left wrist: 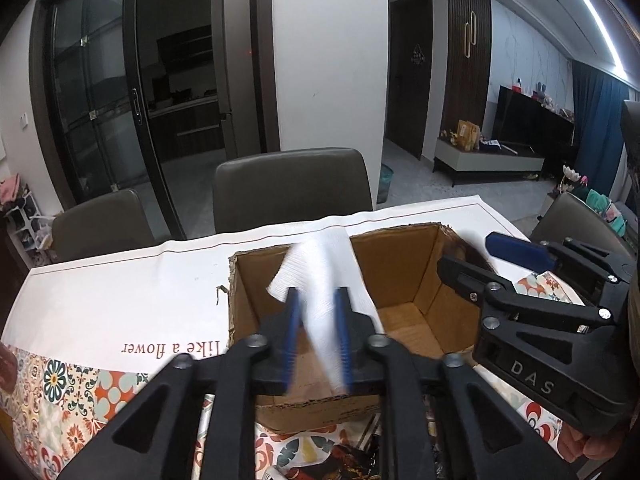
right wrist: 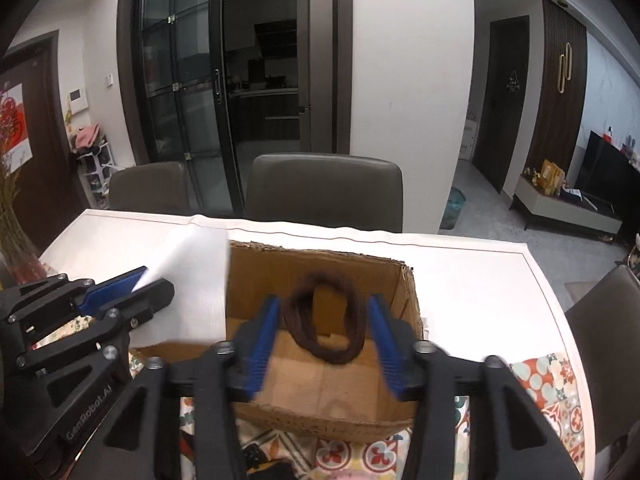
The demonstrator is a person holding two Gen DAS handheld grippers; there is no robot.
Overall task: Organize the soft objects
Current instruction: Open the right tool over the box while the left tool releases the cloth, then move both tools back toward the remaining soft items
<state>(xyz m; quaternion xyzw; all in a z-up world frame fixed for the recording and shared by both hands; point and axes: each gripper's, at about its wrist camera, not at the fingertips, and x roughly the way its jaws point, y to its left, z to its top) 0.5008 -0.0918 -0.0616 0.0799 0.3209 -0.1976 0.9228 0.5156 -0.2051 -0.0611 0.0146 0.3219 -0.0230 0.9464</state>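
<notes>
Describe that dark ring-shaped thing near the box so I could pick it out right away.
Find the open cardboard box on the white-covered table, before the grey chairs. Above its opening, between the right gripper's blue fingers, is a dark brown hair tie, a twisted loop. Its neighbour at the left gripper is a flat white tissue.

We count two grippers, left gripper (left wrist: 318, 334) and right gripper (right wrist: 324, 344), one open cardboard box (left wrist: 400, 272), one white tissue (left wrist: 320, 276), one brown hair-tie loop (right wrist: 326, 320), three grey chairs (left wrist: 292, 188) and one white table runner (left wrist: 120, 288).
</notes>
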